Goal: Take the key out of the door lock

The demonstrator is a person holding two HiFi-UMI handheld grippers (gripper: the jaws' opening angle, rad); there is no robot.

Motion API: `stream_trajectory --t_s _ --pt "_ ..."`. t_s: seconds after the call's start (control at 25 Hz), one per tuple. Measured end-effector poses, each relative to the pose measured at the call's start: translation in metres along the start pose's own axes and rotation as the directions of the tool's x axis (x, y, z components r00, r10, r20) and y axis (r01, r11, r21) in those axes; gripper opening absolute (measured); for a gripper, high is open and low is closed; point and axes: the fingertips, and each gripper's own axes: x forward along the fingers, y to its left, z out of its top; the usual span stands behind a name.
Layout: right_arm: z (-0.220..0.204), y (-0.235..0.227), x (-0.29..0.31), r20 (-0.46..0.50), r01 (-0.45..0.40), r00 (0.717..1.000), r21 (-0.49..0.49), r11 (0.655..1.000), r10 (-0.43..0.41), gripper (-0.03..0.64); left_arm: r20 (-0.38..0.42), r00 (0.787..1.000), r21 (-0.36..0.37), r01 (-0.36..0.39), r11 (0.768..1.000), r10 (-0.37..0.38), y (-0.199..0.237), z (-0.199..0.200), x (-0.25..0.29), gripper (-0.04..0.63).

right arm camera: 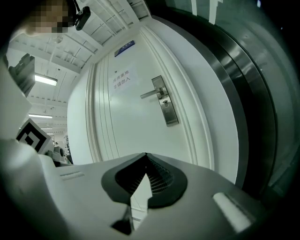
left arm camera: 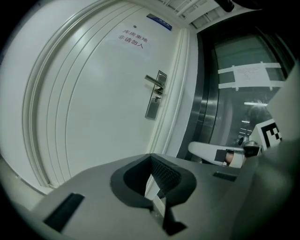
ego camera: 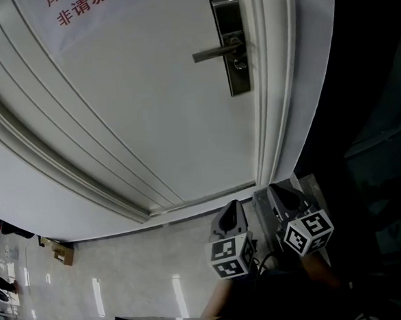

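The left gripper (left arm camera: 151,158) is keeping its fingers (left arm camera: 165,174) pressed together at the tips, with nothing between them. The right gripper (right arm camera: 145,156) is doing the same: its fingers (right arm camera: 160,180) are meeting at the tips and are empty. Both are hanging low and side by side near the foot of the door (ego camera: 149,111), the left gripper (ego camera: 229,214) just beside the right gripper (ego camera: 280,193), and both are pointing up toward the lock. I take this as a resting carry ahead of the reach, since neither is anywhere near the lock.

Well above them, the lock plate (ego camera: 229,44) is sitting on the door's right edge, by the frame (ego camera: 270,82). Its handle (ego camera: 213,52) is sticking out level to the left. Just under the handle, a small bit of metal is showing on the plate. That looks to be the key (ego camera: 239,65) in its slot, though it is too small for me to read its angle.

A sign (ego camera: 87,6) with red print is hanging higher on the door. The glossy floor (ego camera: 126,277) is spreading out below. To my eye the removal is not yet begun: one gripper will have to rise, part its fingers and close them on the key's head.
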Motion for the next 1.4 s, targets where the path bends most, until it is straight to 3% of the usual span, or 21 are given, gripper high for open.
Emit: stream_trajectory --t_s 0.36,0.76,1.08,1.4 --pt "0.031 -0.024 0.078 0.040 0.043 0.998 -0.020 0.999 -0.042 0.000 0.010 0.999 0.016 0.052 0.999 -0.052 0.033 0.049 0.074 0.000" --pt "0.048 -0.043 0.154 0.066 0.087 0.994 -0.034 0.996 -0.085 0.000 -0.035 0.994 0.002 0.106 0.994 -0.106 0.075 0.073 0.139 0.000" --pt "0.062 -0.042 0.179 0.133 0.098 0.987 -0.064 0.993 -0.089 0.000 -0.072 0.981 -0.010 0.178 0.984 -0.179 0.076 0.079 0.176 0.000" --pt "0.089 -0.063 0.181 0.178 0.116 0.980 -0.120 0.986 -0.094 0.000 -0.056 0.985 -0.022 0.162 0.986 -0.164 0.069 0.090 0.190 0.000"
